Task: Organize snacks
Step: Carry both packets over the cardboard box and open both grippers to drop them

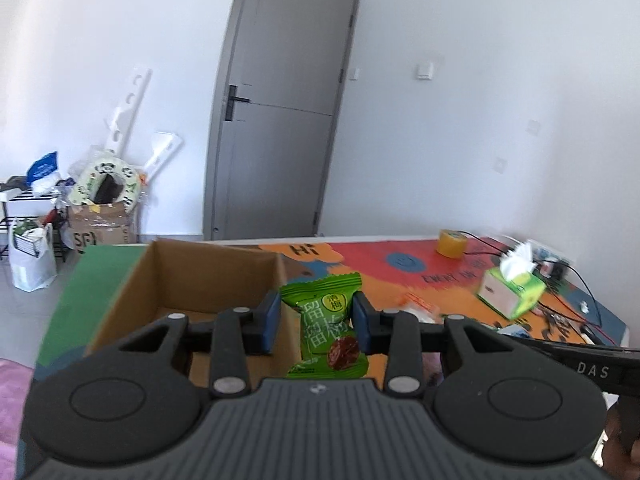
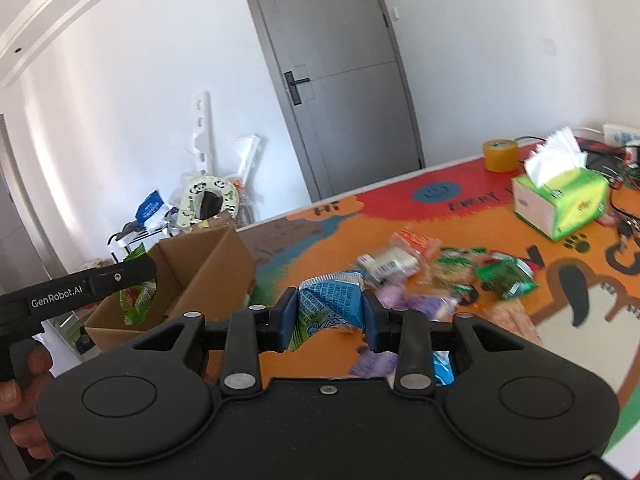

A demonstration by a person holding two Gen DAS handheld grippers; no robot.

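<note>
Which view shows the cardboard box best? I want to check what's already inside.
The left wrist view: the cardboard box sits just ahead, its inside open to the camera. In the right wrist view the box is farther off, partly behind the left gripper.

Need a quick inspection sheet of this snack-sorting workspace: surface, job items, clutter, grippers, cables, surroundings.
Surface: colourful printed table.
Job's things: cardboard box open; loose snack pile on the table.
Clutter: tissue box, yellow tape roll.
Grippers: left gripper shut on green snack packet; right gripper shut on blue snack packet.
Cables: black cables at the table's far end.
Surroundings: grey door closed; floor clutter by the wall.
</note>
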